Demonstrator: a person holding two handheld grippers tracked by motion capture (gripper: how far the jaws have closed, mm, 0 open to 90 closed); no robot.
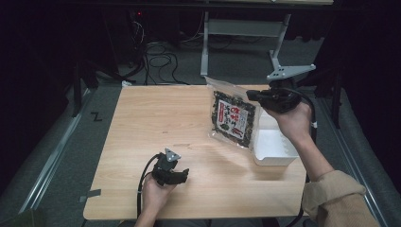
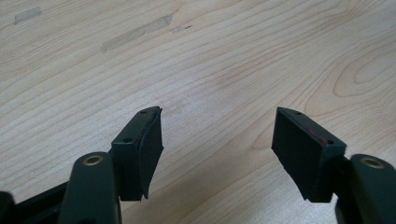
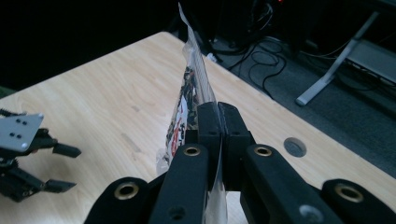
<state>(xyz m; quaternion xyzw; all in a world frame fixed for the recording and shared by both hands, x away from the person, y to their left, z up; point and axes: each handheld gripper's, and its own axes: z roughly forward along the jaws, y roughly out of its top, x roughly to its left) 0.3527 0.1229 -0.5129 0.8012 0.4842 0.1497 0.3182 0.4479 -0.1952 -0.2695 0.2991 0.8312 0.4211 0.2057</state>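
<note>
Wooden table [image 1: 142, 123], right gripper [image 1: 257, 96] clamping snack bag [image 1: 233, 118] hanging upright, left gripper [image 1: 182, 176] jaws wide, empty.

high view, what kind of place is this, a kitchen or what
Probably a lab or recording room, not a kitchen: a bare wooden table, loose cables on grey carpet, and dark curtains around it.

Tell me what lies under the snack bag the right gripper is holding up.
Under the snack bag, pinched by the right gripper, are the bare wooden table and the white tray. The bag covers the tray's left edge.
</note>
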